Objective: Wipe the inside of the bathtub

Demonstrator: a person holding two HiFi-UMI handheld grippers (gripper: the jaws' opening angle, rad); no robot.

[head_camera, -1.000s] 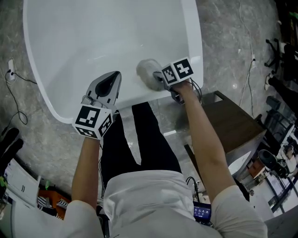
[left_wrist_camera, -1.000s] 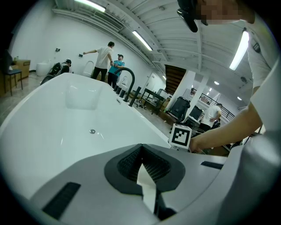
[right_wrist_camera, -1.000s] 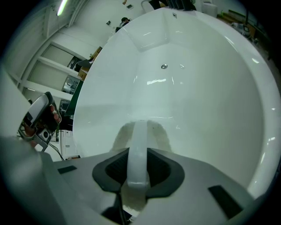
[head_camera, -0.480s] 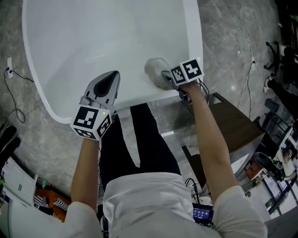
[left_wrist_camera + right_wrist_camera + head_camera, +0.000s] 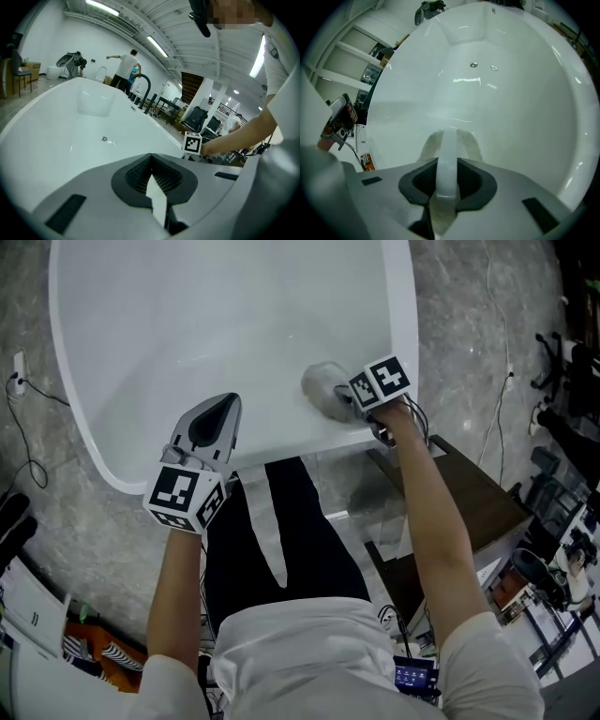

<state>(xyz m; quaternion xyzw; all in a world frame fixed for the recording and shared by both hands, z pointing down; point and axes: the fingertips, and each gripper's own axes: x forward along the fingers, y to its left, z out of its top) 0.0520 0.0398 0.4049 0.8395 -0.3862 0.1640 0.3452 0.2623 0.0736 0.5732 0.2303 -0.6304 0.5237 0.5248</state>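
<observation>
A white oval bathtub [image 5: 131, 474] fills the top of the head view, with its drain [image 5: 474, 64] far off in the right gripper view. My right gripper [image 5: 349, 397] is shut on the handle of a grey-white wiping pad [image 5: 323, 388], which presses on the tub's inner wall near the right front rim. That pad [image 5: 450, 143] shows just beyond the jaws in the right gripper view. My left gripper [image 5: 214, 418] hangs over the tub's front rim, shut, with nothing in it [image 5: 152, 180].
A dark brown cabinet [image 5: 478, 493] stands right of the tub, close to my right arm. Cables [image 5: 23, 418] run over the marble floor at left. A black faucet [image 5: 143, 89] rises at the tub's far edge, with people [image 5: 124, 68] and equipment behind it.
My right gripper has slid the pad to the right along the tub's inner wall, nearer the right rim. The left gripper has stayed over the front rim.
</observation>
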